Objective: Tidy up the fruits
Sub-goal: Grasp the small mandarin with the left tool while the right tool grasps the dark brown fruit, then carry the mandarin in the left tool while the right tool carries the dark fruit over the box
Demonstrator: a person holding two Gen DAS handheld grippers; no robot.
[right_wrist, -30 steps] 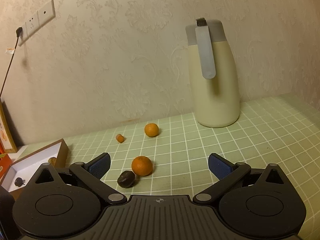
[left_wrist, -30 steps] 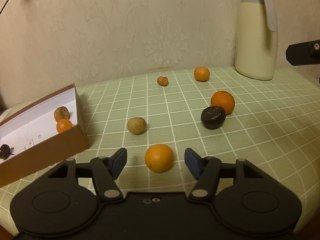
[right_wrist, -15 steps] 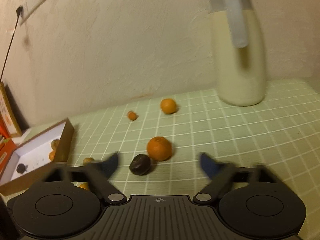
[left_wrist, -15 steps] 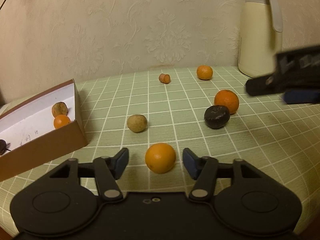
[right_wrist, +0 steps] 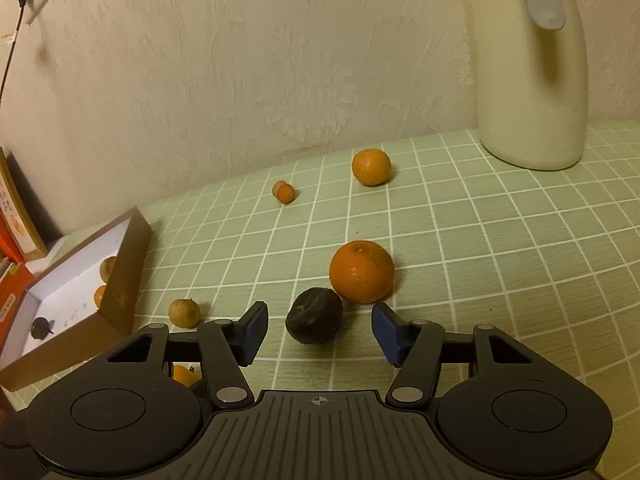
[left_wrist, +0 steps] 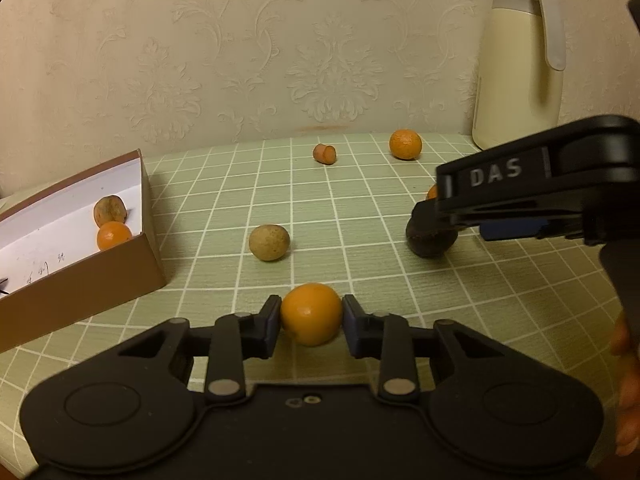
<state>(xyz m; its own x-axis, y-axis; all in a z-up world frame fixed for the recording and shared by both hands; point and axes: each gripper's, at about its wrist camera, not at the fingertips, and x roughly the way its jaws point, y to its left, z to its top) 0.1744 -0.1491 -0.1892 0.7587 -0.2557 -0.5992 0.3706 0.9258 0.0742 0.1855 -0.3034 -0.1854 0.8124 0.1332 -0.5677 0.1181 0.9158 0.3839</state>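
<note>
My left gripper (left_wrist: 311,320) is shut on a small orange (left_wrist: 311,318) low over the green checked tablecloth (left_wrist: 360,208). My right gripper (right_wrist: 316,330) is open, with its fingers on either side of a dark brown fruit (right_wrist: 314,320) that lies on the cloth; this fruit also shows in the left wrist view (left_wrist: 430,242). A large orange (right_wrist: 361,271) touches the dark fruit from behind. A tan round fruit (left_wrist: 269,242) lies mid-table. The open cardboard box (left_wrist: 80,272) at the left holds a small orange (left_wrist: 113,235) and a tan fruit (left_wrist: 109,210).
A cream thermos jug (right_wrist: 532,64) stands at the back right against the wall. Another orange (right_wrist: 371,167) and a small orange-brown piece (right_wrist: 285,191) lie near the wall. The right gripper's body (left_wrist: 540,188) crosses the right of the left wrist view.
My left gripper closed on the small orange. My right gripper came down and forward until its open fingers flank the dark fruit.
</note>
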